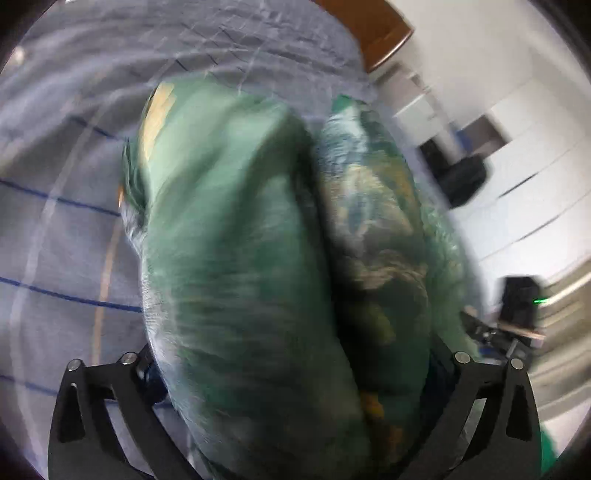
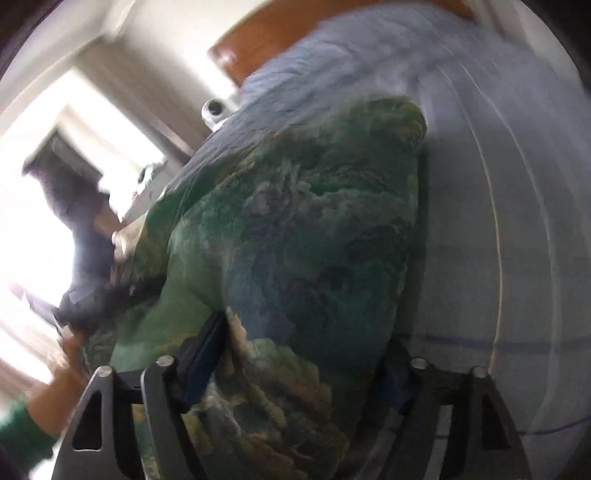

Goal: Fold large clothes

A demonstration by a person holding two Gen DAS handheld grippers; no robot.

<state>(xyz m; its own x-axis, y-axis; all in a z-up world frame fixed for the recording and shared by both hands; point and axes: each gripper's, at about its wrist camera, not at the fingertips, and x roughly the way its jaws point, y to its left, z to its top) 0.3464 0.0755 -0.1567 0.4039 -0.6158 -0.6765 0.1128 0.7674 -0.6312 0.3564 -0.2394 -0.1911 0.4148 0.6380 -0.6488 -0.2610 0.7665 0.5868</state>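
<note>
wide-spread left claw (image 1: 295,369) and right claw (image 2: 291,354), bulky green garment (image 1: 229,258) between each, grip unclear

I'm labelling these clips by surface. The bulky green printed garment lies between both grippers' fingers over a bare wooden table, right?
Not a bare wooden table: both wrist views show a pale blue checked bedsheet under it. The green printed garment does lie between the fingers of the left gripper and the right gripper.

Blurred frame. Bulky green garment (image 1: 236,258) fills the middle, folded into two thick rolls side by side, lying on a bed with a pale blue checked sheet (image 1: 62,229). Left gripper (image 1: 295,373) jaws stand wide, the bundle sits between them; fingers mostly hidden by cloth. Wooden headboard (image 1: 373,29) top right.
</note>
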